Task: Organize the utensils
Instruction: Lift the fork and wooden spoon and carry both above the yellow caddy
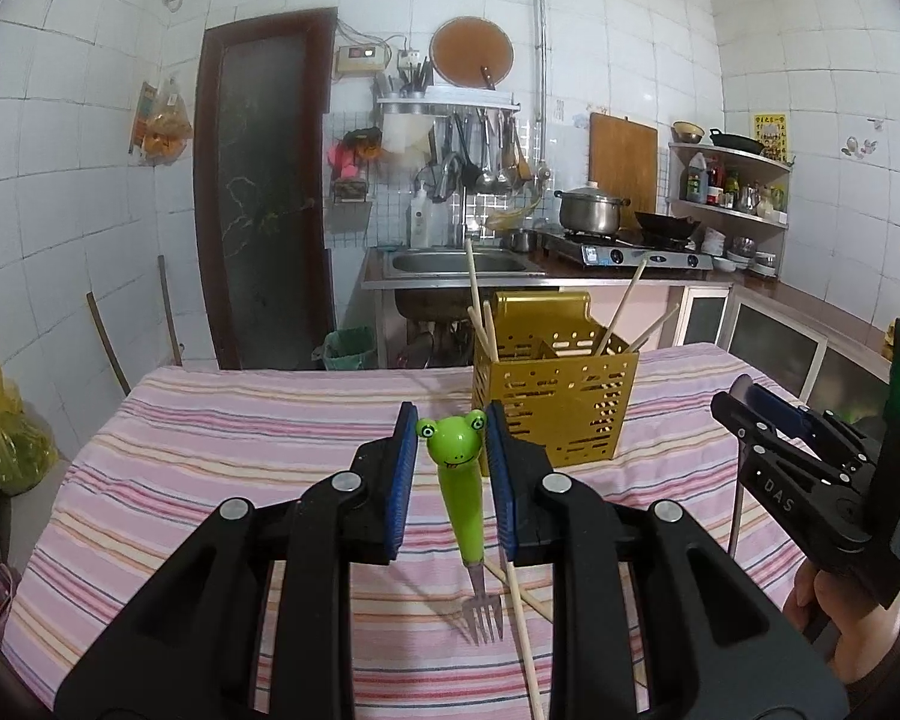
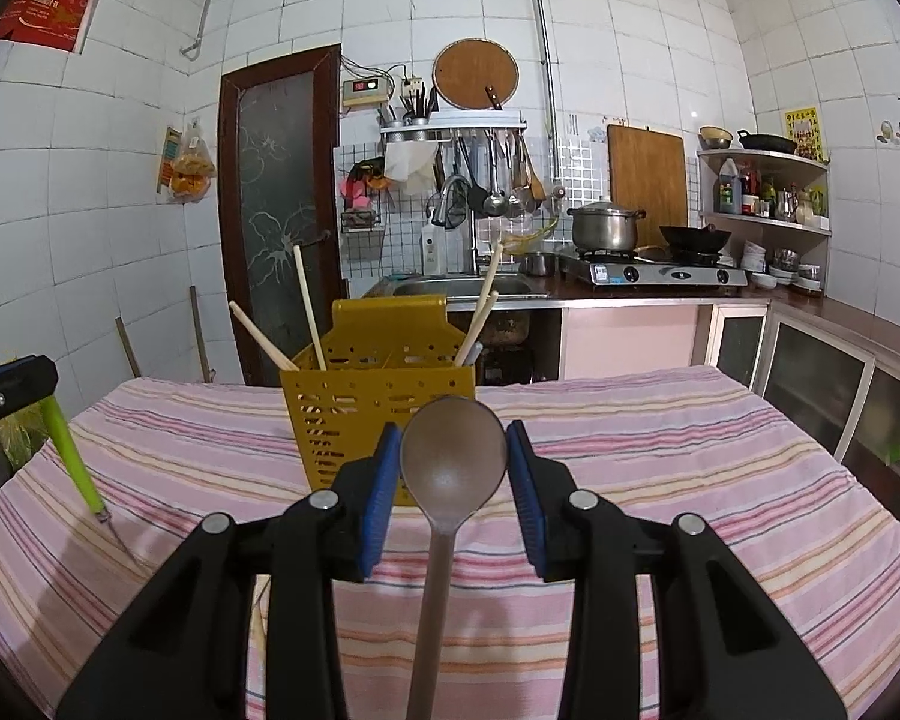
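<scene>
In the left wrist view, the left gripper [image 1: 452, 468] has its blue pads [image 1: 405, 480] closed against the green frog handle of a fork [image 1: 463, 498]. The frog head sits between the fingertips and the tines point down toward the camera, over the striped cloth [image 1: 210, 468]. Just below the tines, two loose chopsticks [image 1: 525, 618] lie crossed on the cloth.

In the right wrist view, the right gripper [image 2: 453, 480] frames a brown spoon [image 2: 450, 480], bowl up between the pads [image 2: 381, 498] and handle running down toward the camera. The bowl's edges appear to meet both pads, though whether they truly clench it I cannot tell (the left wrist view shows this gripper only side-on at the right edge, with a thin handle hanging beneath it).

Beyond both grippers stands the yellow caddy [image 1: 555, 402], a perforated holder upright on the cloth with chopsticks leaning out of its left and right compartments. In the right wrist view the caddy [image 2: 378, 408] sits directly behind the spoon bowl, and the fork shows at the far left as a green stick slanting down to the cloth.

Farther back, past the table, is a kitchen counter with a sink [image 1: 456, 264], a stove [image 1: 630, 252] bearing a pot and a wok, hanging ladles, and a dark door [image 1: 264, 192].
</scene>
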`<move>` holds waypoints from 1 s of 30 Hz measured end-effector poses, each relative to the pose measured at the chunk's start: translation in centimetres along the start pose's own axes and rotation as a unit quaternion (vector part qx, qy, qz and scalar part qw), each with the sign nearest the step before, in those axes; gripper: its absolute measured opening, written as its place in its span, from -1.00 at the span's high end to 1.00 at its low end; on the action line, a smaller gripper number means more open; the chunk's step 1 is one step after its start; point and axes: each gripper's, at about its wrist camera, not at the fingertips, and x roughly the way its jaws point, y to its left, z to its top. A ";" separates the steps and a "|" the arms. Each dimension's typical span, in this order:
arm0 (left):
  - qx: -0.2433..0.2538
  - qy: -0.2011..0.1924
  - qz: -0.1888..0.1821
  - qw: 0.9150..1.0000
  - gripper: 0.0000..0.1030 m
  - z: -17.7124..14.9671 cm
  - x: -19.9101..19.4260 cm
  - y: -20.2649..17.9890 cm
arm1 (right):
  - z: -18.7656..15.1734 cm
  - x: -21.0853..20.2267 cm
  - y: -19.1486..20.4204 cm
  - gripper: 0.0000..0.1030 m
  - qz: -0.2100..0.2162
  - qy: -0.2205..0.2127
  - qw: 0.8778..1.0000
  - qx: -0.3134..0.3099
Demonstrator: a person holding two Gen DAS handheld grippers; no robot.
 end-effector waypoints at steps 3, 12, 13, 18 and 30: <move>0.005 -0.005 0.001 1.000 0.58 0.6 -0.1 -0.3 | 0.6 -0.1 0.0 0.30 0.001 -0.005 1.000 -0.001; 0.001 -0.039 -0.014 0.999 0.58 5.4 -0.3 -0.3 | 5.4 -0.1 0.0 0.30 0.003 -0.046 0.999 -0.011; 0.000 -0.043 -0.017 0.999 0.58 6.2 -0.2 -0.4 | 6.1 0.0 0.0 0.30 0.003 -0.051 0.999 -0.012; 0.001 -0.070 -0.029 0.997 0.58 10.5 1.0 -1.5 | 10.3 1.3 0.6 0.30 0.003 -0.081 0.996 -0.023; 0.011 -0.119 -0.029 0.992 0.58 16.8 8.9 -4.0 | 15.1 9.9 1.8 0.30 -0.013 -0.117 0.993 0.001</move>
